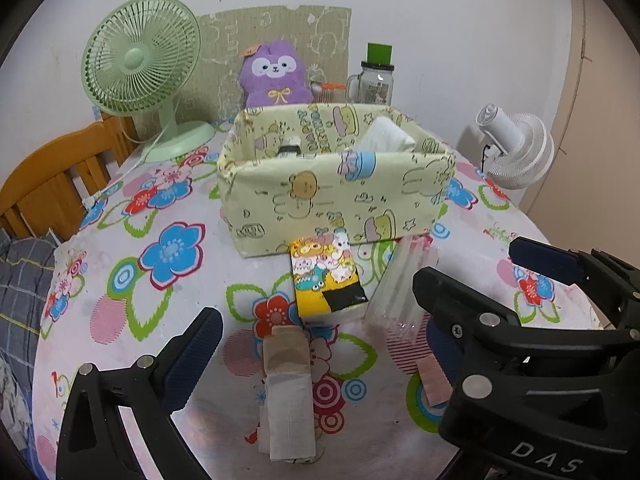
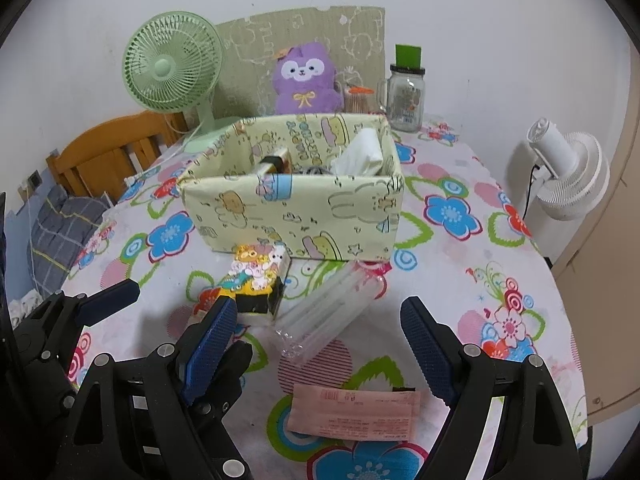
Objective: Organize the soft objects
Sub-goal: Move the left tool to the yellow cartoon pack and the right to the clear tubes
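Observation:
A pale yellow fabric box (image 1: 320, 196) (image 2: 292, 212) with cartoon prints stands mid-table and holds a white tissue pack (image 1: 384, 136) and small items. In front of it lie a yellow cartoon tissue pack (image 1: 326, 276) (image 2: 256, 284) and a clear plastic bag of white sticks (image 1: 396, 284) (image 2: 328, 308). A beige-and-white wrapped pack (image 1: 288, 392) lies between the spread fingers of my open left gripper (image 1: 316, 356). My right gripper (image 2: 320, 340) is open beside it, over the clear bag and a pink packet (image 2: 352, 412). Neither gripper touches anything.
A purple plush (image 1: 274, 74) leans on a cardboard sheet behind the box. A green fan (image 1: 140, 64) stands back left, a glass jar (image 1: 374, 80) with a green lid back right, a white fan (image 2: 568, 172) beyond the table's right edge. A wooden chair back (image 1: 52, 188) is left.

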Tool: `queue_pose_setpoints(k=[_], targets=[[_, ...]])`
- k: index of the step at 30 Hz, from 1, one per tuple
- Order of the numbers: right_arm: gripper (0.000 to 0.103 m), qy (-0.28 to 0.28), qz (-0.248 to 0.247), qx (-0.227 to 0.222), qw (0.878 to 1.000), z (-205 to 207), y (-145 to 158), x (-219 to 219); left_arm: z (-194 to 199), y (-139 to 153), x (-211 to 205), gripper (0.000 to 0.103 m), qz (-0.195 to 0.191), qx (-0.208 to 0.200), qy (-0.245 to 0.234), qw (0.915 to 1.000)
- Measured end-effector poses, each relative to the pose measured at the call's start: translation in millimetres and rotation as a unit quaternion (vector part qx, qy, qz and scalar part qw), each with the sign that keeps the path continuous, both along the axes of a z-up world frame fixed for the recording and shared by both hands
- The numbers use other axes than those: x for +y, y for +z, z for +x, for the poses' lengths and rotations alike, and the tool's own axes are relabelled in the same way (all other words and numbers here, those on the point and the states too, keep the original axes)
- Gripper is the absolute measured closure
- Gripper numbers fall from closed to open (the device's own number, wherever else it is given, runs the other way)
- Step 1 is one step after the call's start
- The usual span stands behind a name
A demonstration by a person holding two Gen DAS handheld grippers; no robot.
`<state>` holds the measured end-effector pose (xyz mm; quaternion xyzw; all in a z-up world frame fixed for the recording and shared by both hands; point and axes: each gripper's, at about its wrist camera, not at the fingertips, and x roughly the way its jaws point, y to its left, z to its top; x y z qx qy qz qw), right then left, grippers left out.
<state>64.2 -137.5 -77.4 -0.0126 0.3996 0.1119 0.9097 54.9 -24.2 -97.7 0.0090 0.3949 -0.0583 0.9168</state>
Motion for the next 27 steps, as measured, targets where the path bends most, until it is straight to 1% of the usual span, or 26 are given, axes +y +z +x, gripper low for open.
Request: queue_pose_setpoints(k=[10,16,18,23,27], targets=[[0.017,-0.007,-0.006,0.021,1.000,13.0,-23.6,-0.9,10.8,-21.5,0.6,0.000,0.001,0.018,0.006,0.9998],[0.017,-0.008,-0.012,0.029,0.999,22.8,-34.9,-0.8,19.4,-32.4,3.3,0.000,-0.005,0.029,0.010,0.9995],[0.017,-0.011,-0.015,0.031,0.999,26.5,-38.6,-0.8,22.1,-34.7,3.5,0.000,-0.006,0.033,0.011,0.9994],[0.017,-0.021,-0.004,0.045,0.999,37.4,-47.6,-4.5,30.6,-38.3,0.9,0.001,-0.005,0.039,0.011,0.9992],[0.017,-0.027,-0.003,0.048,0.998,43.8,-49.6,-6.0,37.9,-38.0,-1.4,0.001,-0.003,0.041,0.010,0.9991]])
